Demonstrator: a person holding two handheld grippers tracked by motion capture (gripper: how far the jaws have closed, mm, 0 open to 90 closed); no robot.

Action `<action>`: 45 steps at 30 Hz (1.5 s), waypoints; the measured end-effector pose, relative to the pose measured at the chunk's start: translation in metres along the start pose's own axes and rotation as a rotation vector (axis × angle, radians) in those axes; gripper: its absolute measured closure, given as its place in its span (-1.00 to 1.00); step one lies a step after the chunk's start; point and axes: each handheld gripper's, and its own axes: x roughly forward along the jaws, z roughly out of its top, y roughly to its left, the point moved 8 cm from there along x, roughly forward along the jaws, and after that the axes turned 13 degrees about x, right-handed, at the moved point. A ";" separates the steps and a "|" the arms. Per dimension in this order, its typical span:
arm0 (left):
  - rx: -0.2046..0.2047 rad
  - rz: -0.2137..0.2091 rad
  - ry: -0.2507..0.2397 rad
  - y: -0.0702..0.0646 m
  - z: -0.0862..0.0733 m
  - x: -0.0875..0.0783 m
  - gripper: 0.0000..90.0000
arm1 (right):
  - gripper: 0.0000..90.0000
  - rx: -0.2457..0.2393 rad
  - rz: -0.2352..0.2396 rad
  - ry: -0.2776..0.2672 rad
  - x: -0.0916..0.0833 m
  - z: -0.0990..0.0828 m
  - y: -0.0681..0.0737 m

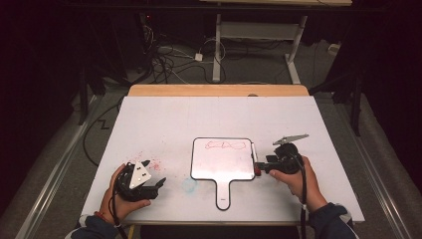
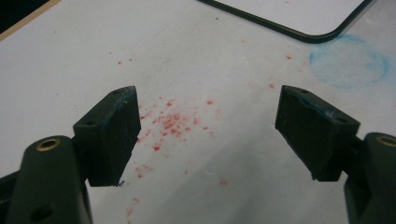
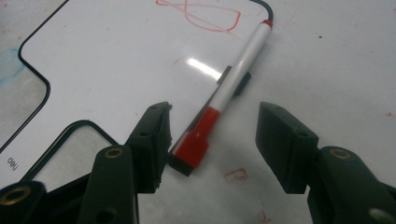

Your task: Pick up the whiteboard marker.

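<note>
So the big white table (image 1: pixel 149 119) gives you loads of bare room up top and on the left, and nothing is close to its edges. The paddle-shaped whiteboard (image 1: pixel 222 167) sits near the front middle with its handle pointing back at you, which looks deliberate: the red scribble (image 1: pixel 225 145) stays up at the far end, out of your way.

The marker (image 3: pixel 233 79) lies along the board's right edge, half on the rim, red cap end toward you. That's handy, because your right gripper (image 3: pixel 212 140) comes at it from the right side with open table behind it. Its jaws are spread with the cap end between them; the left-hand jaw looks right up against the cap, the other is clearly apart, so no pinch yet.

Your left gripper (image 2: pixel 208 130) is parked at the front left over the red speckles (image 2: pixel 170 123), jaws wide apart and holding nothing. A faint blue smudge (image 2: pixel 349 63) sits just off the board's corner.
</note>
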 end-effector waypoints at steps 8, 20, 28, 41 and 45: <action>0.003 -0.001 0.002 0.000 -0.001 0.000 -0.53 | 0.28 0.041 -0.006 0.038 0.020 0.006 -0.005; 0.013 -0.007 0.012 -0.002 -0.001 0.001 -0.53 | 0.59 0.039 0.039 0.072 0.033 0.005 -0.001; 0.012 -0.013 0.020 -0.002 -0.002 0.002 -0.53 | 0.82 0.005 0.038 0.053 0.035 0.007 0.003; -0.064 -0.078 -0.048 -0.008 0.019 0.004 -0.48 | 0.82 -0.059 0.077 -0.109 0.007 0.019 0.017; -0.076 -0.098 -0.095 -0.010 0.037 0.005 -0.43 | 0.82 -0.091 0.118 -0.166 -0.004 0.022 0.030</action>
